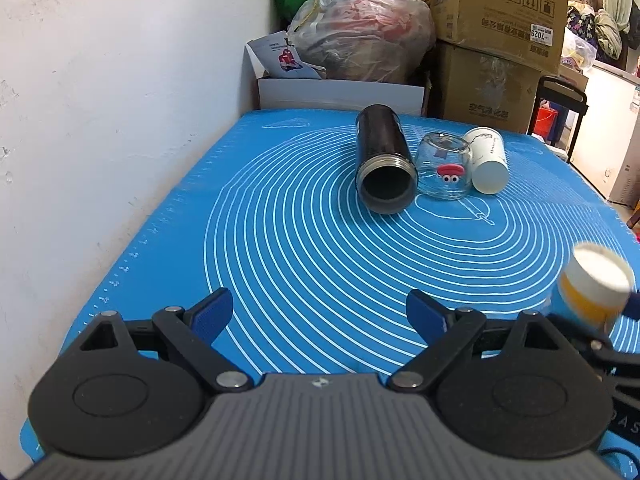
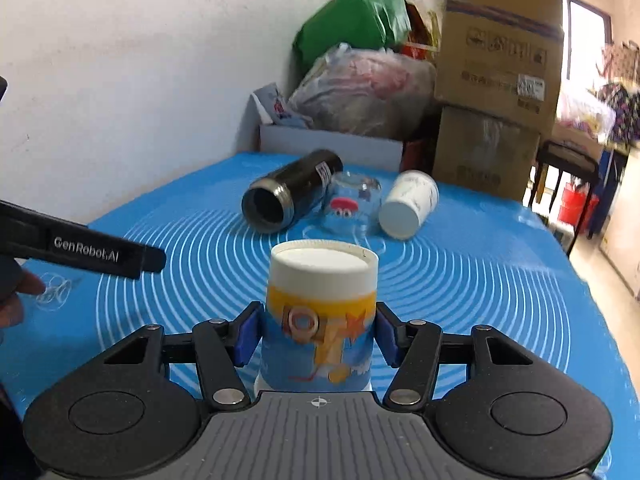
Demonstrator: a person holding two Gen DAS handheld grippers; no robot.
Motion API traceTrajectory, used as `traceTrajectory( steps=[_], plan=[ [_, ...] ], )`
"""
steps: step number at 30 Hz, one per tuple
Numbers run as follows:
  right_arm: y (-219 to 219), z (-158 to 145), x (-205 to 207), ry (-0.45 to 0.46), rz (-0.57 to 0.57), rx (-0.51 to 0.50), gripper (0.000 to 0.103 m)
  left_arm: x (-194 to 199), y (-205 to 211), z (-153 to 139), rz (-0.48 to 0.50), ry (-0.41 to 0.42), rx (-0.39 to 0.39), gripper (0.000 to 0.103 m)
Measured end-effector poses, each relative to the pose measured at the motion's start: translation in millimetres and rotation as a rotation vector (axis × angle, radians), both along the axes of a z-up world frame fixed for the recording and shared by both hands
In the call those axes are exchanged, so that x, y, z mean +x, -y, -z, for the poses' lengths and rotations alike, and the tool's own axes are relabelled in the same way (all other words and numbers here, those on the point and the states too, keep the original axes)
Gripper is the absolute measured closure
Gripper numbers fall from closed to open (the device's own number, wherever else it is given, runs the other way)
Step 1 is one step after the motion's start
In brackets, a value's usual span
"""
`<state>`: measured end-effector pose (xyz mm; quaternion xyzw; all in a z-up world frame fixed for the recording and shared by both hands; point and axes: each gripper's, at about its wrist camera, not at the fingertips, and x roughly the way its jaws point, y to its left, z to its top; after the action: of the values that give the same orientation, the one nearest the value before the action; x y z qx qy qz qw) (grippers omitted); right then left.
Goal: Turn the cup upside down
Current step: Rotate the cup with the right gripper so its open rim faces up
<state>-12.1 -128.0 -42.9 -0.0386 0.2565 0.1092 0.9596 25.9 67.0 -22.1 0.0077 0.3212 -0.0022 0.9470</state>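
Observation:
My right gripper (image 2: 318,336) is shut on a printed paper cup (image 2: 320,312), blue and yellow with a white base. The cup stands upside down, base up, between the blue pads. It also shows blurred at the right edge of the left wrist view (image 1: 592,284). My left gripper (image 1: 320,316) is open and empty, low over the near part of the blue mat (image 1: 280,240). Its body shows at the left of the right wrist view (image 2: 80,252).
On the far mat lie a black flask (image 1: 382,160) with its mouth toward me, an inverted glass cup (image 1: 442,166) with a red cartoon face, and a white paper cup (image 1: 486,160) on its side. A white wall (image 1: 100,100) is left. Cardboard boxes (image 1: 496,40) and bags (image 1: 360,36) stand behind.

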Motion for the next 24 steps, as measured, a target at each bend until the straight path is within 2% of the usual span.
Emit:
traceTrajectory(
  steps=[10,14,18,24],
  plan=[
    [3.2,1.1,-5.9,-0.062,0.006,0.014,0.047,-10.0,10.4,1.7,0.031,-0.022,0.005,0.01],
    [6.7,2.6,-2.0,-0.106,0.022,0.041,0.038,-13.0,13.0,2.5,0.037,-0.032,0.004,0.01],
    [9.0,3.2,-3.5,-0.117,0.034,0.046,0.038,-15.2,15.7,1.1,0.046,-0.033,0.009,0.01],
    [11.7,-3.1,-8.2,-0.135,0.039,0.068,0.03,-19.2,20.2,-0.1,0.055,-0.035,0.011,0.01]
  ],
)
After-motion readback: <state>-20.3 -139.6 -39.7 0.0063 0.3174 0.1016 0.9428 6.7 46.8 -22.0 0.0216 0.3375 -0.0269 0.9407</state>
